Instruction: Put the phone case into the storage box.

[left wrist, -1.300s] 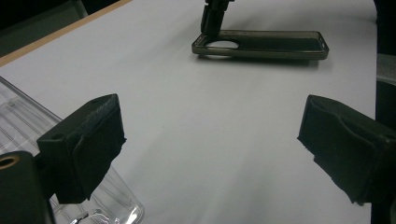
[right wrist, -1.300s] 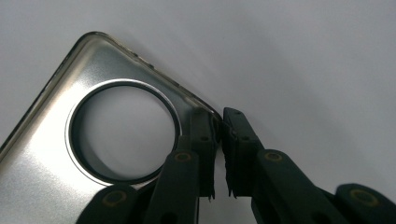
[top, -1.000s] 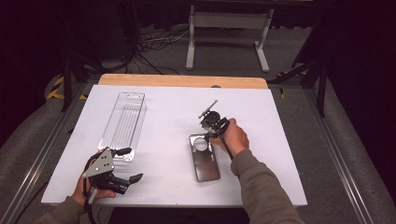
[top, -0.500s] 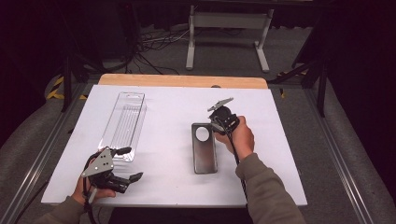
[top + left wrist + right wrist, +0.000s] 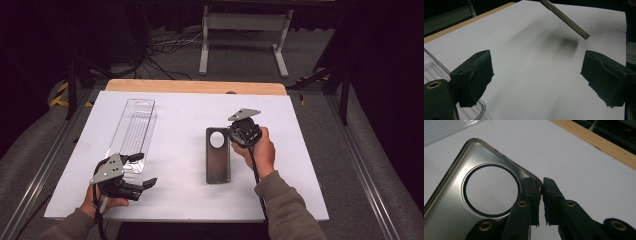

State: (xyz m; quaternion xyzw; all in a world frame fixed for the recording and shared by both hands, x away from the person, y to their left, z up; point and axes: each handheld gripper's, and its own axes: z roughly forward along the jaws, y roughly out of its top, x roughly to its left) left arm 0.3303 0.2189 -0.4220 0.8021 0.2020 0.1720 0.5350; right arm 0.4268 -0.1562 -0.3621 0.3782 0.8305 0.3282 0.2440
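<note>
Right gripper (image 5: 239, 131) has shifted right and up off the phone case's (image 5: 218, 155) middle, and now pinches the case's edge at the far corner by the round camera cutout. Jaws nearly shut on that edge. Case sits mid-table (image 5: 310, 165), long axis running away from the person, near end probably lifted a bit. Left gripper (image 5: 142, 170) idles wide open, holding nothing, well apart to the left beside the clear tray (image 5: 134, 125). Right hand is clearly nearer.
</note>
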